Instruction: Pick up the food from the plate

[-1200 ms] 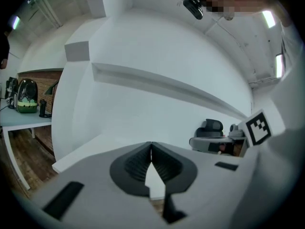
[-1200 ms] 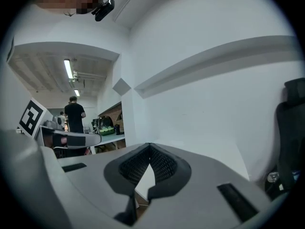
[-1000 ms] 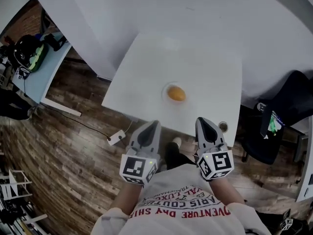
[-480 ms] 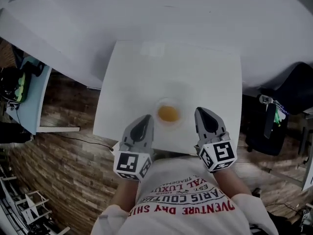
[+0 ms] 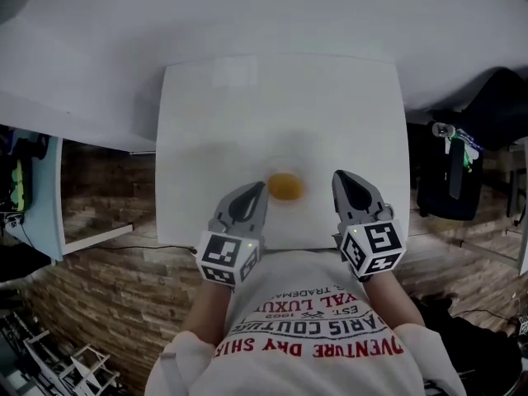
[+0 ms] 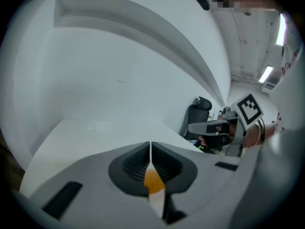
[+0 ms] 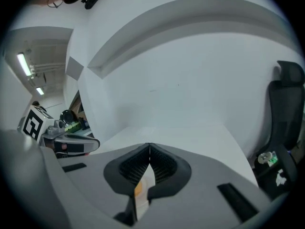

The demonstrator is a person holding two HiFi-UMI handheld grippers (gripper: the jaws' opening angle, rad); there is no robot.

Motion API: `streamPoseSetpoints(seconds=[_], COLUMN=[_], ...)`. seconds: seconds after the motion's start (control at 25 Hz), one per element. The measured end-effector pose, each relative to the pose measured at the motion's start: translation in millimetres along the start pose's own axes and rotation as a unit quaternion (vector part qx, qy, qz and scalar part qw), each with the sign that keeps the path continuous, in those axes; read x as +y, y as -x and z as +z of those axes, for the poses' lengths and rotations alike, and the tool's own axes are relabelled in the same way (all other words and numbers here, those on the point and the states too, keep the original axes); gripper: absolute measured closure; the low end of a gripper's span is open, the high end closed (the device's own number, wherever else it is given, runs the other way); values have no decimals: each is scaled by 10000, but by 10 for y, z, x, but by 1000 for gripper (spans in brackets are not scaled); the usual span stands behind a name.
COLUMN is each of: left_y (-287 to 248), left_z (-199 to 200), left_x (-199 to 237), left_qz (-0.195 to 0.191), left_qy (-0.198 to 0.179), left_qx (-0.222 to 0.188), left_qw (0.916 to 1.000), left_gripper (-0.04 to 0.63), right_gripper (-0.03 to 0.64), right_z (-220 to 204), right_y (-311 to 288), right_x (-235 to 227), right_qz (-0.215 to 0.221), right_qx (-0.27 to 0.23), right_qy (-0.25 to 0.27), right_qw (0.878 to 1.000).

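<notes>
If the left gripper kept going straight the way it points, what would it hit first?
Probably the orange food: it sits in line just beyond the shut left gripper. Depth is unclear, so it might slip past.

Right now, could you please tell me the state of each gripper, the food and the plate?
left gripper: jaws shut, nothing held, just left of the plate.
right gripper: jaws shut, nothing held, just right of the plate.
food: lying on the plate, untouched by either gripper.
plate: flat on the table, near its front edge, holding the food.
</notes>
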State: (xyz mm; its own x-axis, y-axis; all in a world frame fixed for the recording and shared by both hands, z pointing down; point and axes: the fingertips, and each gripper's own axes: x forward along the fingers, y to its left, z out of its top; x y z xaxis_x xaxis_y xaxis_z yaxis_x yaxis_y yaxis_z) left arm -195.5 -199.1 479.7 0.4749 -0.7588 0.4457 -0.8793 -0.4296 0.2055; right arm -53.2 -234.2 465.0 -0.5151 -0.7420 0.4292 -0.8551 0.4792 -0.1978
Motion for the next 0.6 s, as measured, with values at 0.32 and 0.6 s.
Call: streamPoseSetpoints(seconds=[0.32, 0.6], left_y=[-187, -468], left_z=[-440, -894], left_x=[23, -171], left_qz=[-1122, -1822], left_qy=[-835, -1976], left_qx=[1192, 2028], left_qw=[9830, 9416], left_gripper=[501, 269], right_gripper=[604, 604], right_z=[-386, -658], right_y=[-77, -142], right_x=[178, 112], right_qz=[-517, -681], right_qx=[553, 960], right_qy=[-390, -422], right_qw=[9964, 9922])
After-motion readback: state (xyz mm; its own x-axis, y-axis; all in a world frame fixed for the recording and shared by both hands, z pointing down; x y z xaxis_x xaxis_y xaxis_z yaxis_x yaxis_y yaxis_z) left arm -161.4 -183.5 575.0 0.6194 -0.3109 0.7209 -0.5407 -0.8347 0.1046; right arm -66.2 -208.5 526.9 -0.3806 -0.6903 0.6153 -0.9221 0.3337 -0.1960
